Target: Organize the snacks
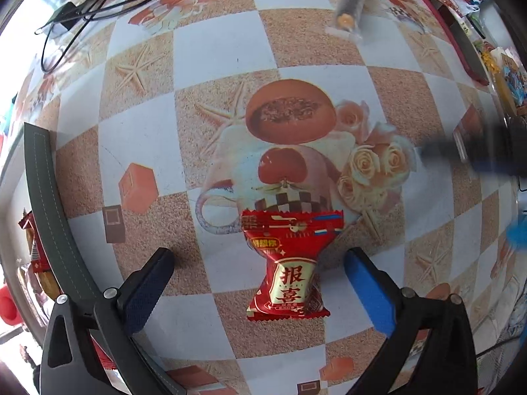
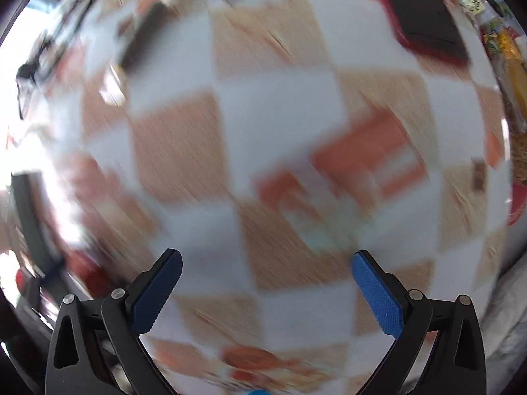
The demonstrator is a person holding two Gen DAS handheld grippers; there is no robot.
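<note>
Right wrist view motion-smeared; tablecloth [image 2: 270, 105] pattern unreadable. Blurred dark-blue shape [image 1: 477, 156] at left view's right edge, unidentifiable.

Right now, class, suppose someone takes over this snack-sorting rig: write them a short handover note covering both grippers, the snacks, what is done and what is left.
Left gripper: open, pointing down, with the red snack packet lying on the checked tablecloth between its fingers, not gripped.
Right gripper: open and empty over bare tablecloth; its view is blurred.
Other snacks: a dark roll in clear wrap at the far side; more packets behind a grey rim on the left.
Done: cannot tell.
Left: probably the red packet and the roll still need sorting.
</note>
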